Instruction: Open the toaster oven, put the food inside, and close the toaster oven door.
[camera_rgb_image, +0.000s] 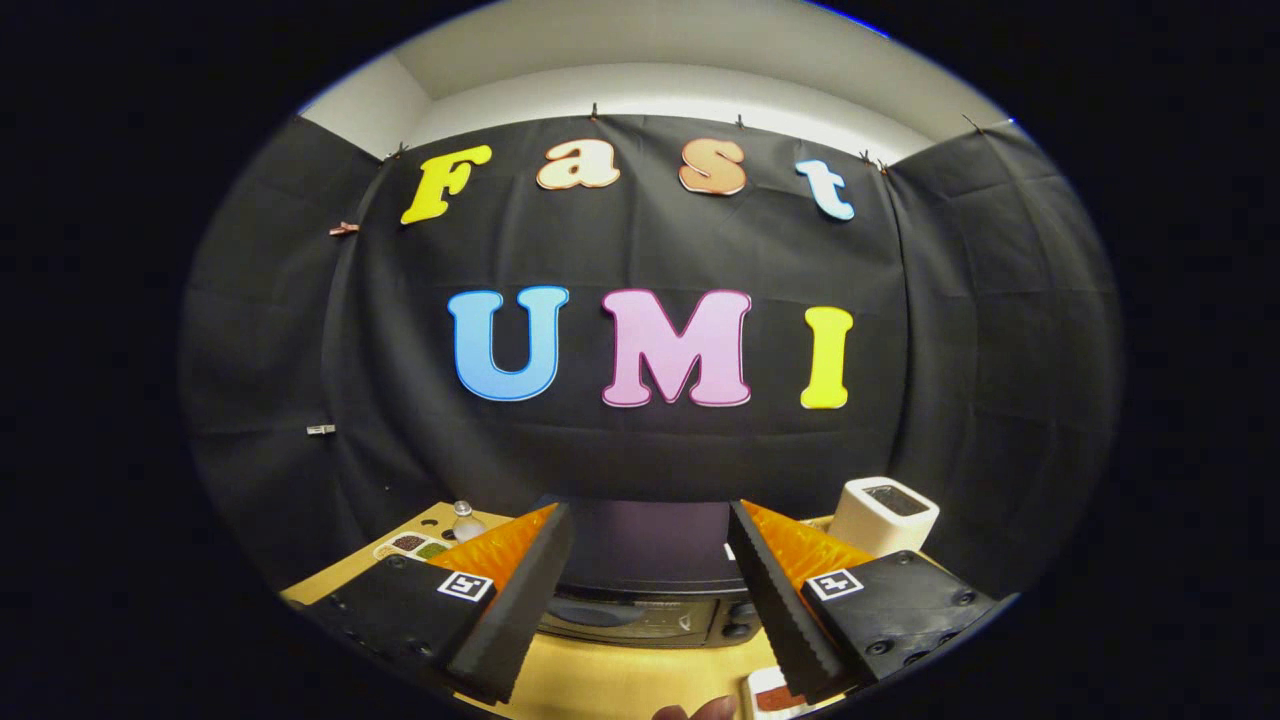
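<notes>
We held the gripper (650, 520) high, its fingers spread wide apart and gripping nothing. The toaster oven (645, 590) sat on the wooden table (620, 680) between and just beyond the fingers, door shut. A white container (885, 515) stood off to its right; a small seasoning tray (412, 546) lay left

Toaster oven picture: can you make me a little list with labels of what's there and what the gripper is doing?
toaster oven: dark, on the wooden table, seen between and beyond the fingers; door looks closed
gripper: open, fingers spread wide, holding nothing
white container: behind the oven, off to one side
small tray of foods: at the table's far edge on the other side, a small bottle beside it
food near the fingers: something on a white dish, partly hidden
</notes>
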